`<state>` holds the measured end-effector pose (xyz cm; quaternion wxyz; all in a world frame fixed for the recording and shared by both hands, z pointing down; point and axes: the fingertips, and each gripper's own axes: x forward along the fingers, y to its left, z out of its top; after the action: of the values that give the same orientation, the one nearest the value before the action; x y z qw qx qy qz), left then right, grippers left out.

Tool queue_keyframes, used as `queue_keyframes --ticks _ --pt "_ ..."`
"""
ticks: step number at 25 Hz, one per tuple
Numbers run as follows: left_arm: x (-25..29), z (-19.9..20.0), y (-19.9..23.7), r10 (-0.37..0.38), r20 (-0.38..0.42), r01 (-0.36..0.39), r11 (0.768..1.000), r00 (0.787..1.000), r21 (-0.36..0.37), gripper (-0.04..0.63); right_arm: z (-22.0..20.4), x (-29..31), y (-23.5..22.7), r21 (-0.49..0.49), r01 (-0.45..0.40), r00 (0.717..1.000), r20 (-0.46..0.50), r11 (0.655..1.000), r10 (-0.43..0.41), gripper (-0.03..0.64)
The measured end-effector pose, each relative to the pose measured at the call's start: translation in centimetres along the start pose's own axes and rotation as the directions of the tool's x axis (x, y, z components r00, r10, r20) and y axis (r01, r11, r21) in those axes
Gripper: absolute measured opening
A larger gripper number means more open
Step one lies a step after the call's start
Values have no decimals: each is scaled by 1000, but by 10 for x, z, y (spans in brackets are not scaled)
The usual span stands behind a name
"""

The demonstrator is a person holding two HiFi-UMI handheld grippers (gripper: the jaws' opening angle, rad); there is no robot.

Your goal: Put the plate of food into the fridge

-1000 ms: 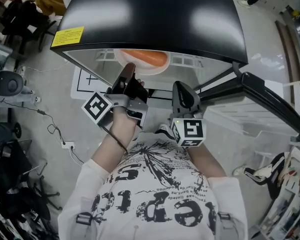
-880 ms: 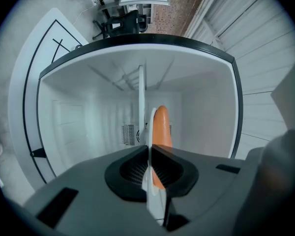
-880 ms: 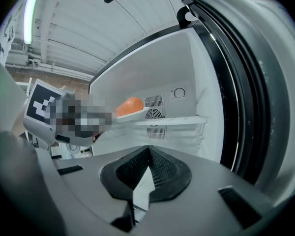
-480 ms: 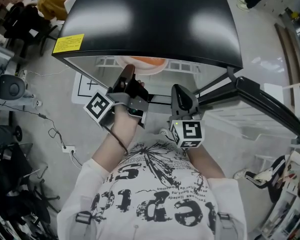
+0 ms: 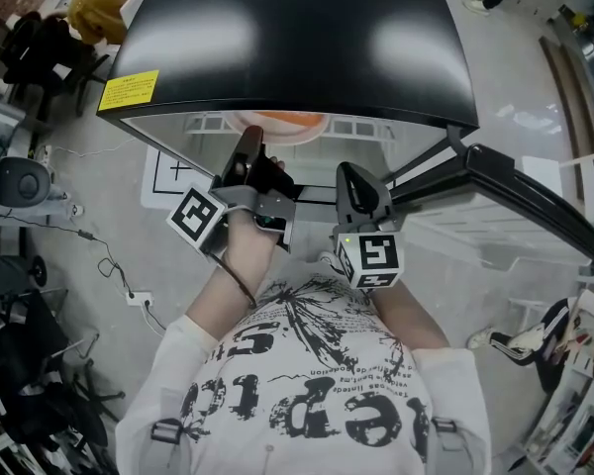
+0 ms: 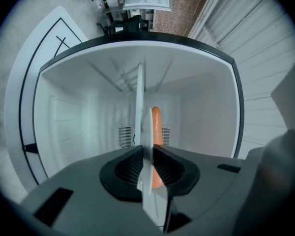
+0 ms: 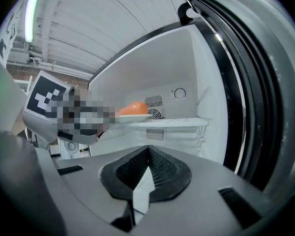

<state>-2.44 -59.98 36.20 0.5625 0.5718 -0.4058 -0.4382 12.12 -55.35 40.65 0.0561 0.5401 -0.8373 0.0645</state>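
Observation:
The fridge stands open in front of me. A white plate with an orange piece of food rests on the white shelf inside. My left gripper reaches level into the compartment. In the left gripper view the plate's rim stands edge-on between the left gripper's pads, the food behind it. Those jaws have just been opening, and a thin gap shows beside the rim. My right gripper hangs just outside the opening, shut and holding nothing. It looks at the plate from the side.
The fridge door swings out to the right, with white door racks below it. Its thick dark edge fills the right of the right gripper view. Cables and chairs lie on the floor at left.
Both grippers stay where they were. The head view has shifted slightly, so the fridge sits a little higher and further left in the picture.

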Motion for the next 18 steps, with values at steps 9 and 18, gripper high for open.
queue_keyframes --ticks 9,18 --pt "1 -4 -10 -143 -39 144 989 989 33 135 -3 -3 4 -9 8 1000 0 1000 -8 0" --pt "-11 4 4 -116 -40 116 993 992 -4 184 -5 -11 21 -15 18 1000 -10 1000 -18 0"
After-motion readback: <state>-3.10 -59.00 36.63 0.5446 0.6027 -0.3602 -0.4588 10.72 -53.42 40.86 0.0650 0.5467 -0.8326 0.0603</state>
